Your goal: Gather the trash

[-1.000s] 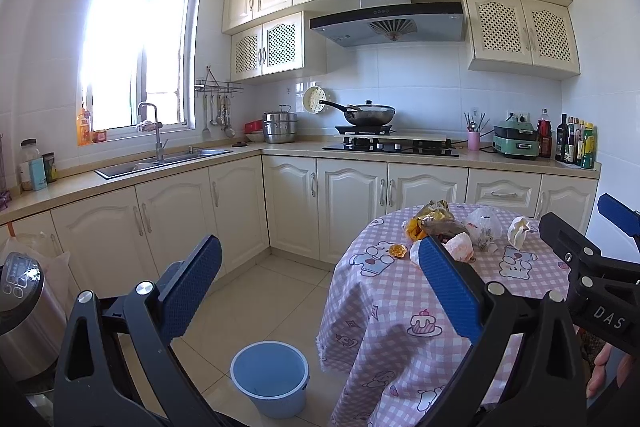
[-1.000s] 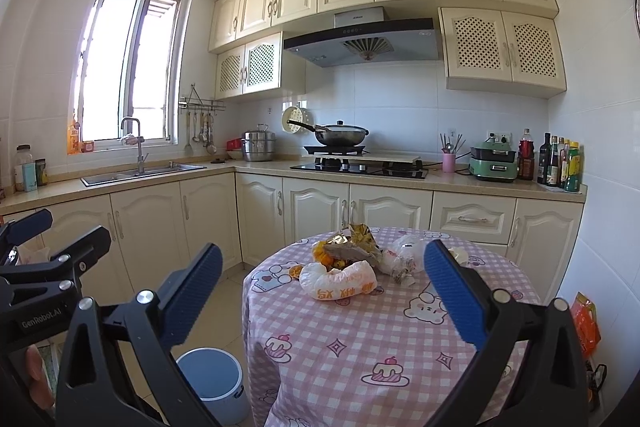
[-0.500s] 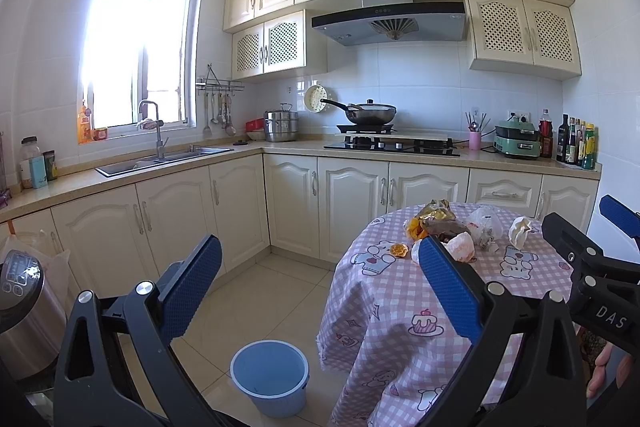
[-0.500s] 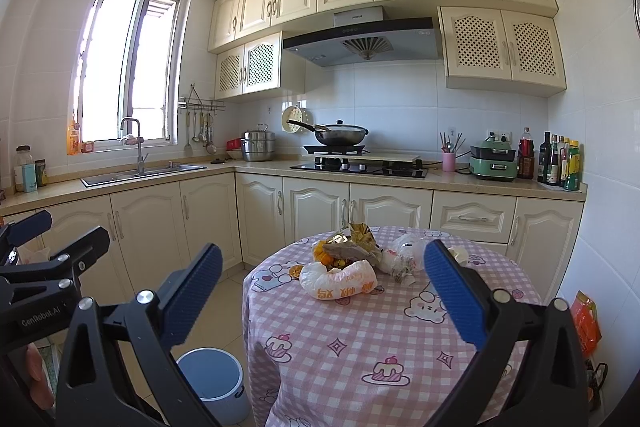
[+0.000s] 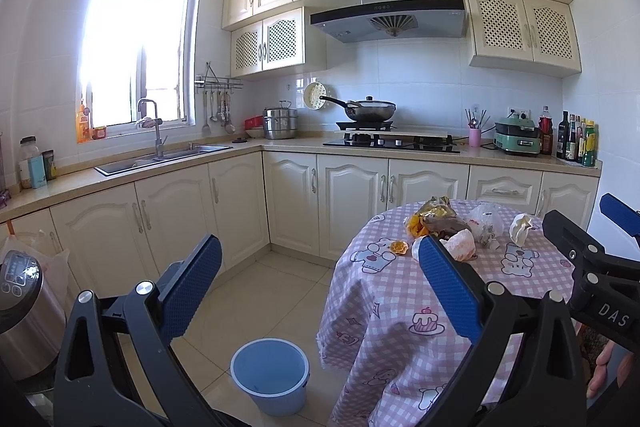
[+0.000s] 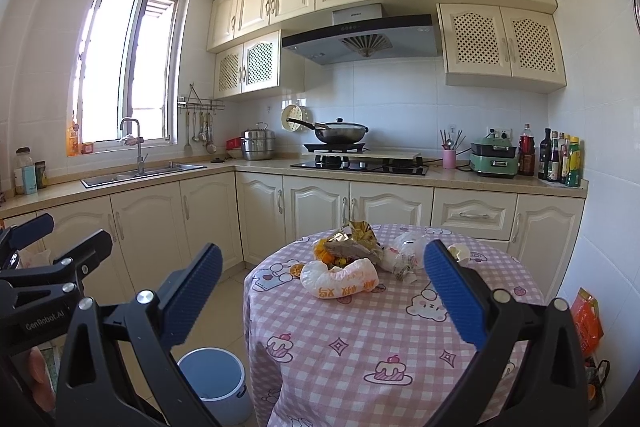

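A heap of trash (image 6: 352, 259) lies on the far half of a round table with a pink checked cloth (image 6: 360, 339): a white bag with orange print (image 6: 340, 281), a gold foil wrapper (image 6: 362, 233), a clear plastic bag (image 6: 402, 255), orange peel (image 5: 399, 247) and a crumpled white tissue (image 5: 520, 227). A blue bucket (image 5: 270, 375) stands on the floor left of the table, also seen as the blue bucket (image 6: 214, 383). My left gripper (image 5: 320, 295) is open, well short of the table. My right gripper (image 6: 322, 297) is open above the table's near part, nothing between its fingers.
Cream cabinets and a counter run along the back with a sink (image 5: 160, 157), a stove with a wok (image 5: 370, 111) and bottles (image 5: 578, 143). A steel appliance (image 5: 20, 307) stands at the far left. An orange bag (image 6: 586, 319) sits by the right wall.
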The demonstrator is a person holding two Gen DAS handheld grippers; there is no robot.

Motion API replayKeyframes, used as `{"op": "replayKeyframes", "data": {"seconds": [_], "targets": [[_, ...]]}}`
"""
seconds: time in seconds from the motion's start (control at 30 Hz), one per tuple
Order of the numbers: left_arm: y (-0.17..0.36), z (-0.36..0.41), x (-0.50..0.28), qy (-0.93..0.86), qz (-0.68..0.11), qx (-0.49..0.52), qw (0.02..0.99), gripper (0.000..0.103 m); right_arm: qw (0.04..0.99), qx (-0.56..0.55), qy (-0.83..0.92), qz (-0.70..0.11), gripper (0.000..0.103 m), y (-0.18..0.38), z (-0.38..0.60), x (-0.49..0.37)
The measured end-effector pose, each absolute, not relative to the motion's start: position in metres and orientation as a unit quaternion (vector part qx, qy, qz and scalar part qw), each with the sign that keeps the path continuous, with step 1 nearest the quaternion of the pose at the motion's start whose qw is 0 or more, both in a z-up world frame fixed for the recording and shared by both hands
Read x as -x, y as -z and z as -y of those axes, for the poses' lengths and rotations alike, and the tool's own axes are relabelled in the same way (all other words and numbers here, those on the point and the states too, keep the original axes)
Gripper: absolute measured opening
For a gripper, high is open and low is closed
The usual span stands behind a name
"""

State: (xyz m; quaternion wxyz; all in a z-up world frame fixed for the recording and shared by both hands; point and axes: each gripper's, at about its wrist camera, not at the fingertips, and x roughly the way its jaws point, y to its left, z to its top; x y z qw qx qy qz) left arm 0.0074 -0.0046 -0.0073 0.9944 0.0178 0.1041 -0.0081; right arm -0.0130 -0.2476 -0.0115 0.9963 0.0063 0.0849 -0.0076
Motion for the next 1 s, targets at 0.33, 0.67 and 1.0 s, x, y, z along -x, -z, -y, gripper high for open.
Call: {"op": "replayKeyframes", "data": {"seconds": [0.33, 0.67, 1.0], "targets": [[0.007, 0.007, -0.009, 0.008, -0.107, -0.020, 0.994, 0.095, 0.996, -0.012, 0.004, -0.090, 0.099, 0.012, 0.250, 0.010], [0.009, 0.010, -0.017, 0.008, -0.116, -0.022, 0.993, 0.095, 0.995, -0.017, -0.002, -0.101, 0.099, 0.015, 0.253, 0.003], [0.016, 0.015, -0.038, 0.013, -0.135, -0.028, 0.990, 0.095, 0.992, -0.026, -0.006, -0.125, 0.099, 0.025, 0.262, -0.021]]}}
